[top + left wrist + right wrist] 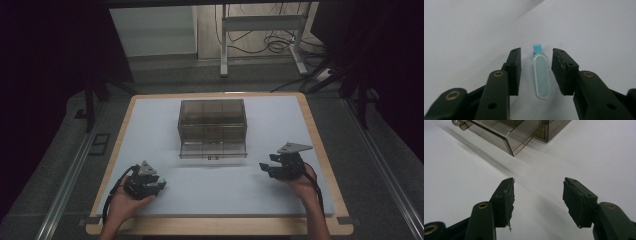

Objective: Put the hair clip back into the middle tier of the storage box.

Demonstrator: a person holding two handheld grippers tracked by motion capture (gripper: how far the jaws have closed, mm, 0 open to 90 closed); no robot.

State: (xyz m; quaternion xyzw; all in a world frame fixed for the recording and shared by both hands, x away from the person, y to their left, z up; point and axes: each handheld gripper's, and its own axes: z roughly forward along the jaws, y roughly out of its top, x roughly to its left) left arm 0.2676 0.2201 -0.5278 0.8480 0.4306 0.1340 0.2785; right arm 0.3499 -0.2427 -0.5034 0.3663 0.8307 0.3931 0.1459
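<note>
A small clear vial with a blue cap [542, 76] lies flat on the white mat, cap pointing away. My left gripper [536, 72] straddles it, one jaw on each side. A gap shows beside the left pad [514, 72], while the right pad [560, 72] stands very close to the vial. In the high view this gripper [159, 186] sits at the near left, with the blue cap [163, 179] just visible at its tips. My right gripper [266, 166] rests at the near right, open with nothing between its jaws [538, 200].
A smoky clear plastic box [212, 122] stands mid-table with its bottom drawer [213, 149] pulled out toward me; the drawer [506, 132] also lies ahead of the right gripper. The white mat [220, 195] covers a wooden board. Dark floor and desk legs lie beyond.
</note>
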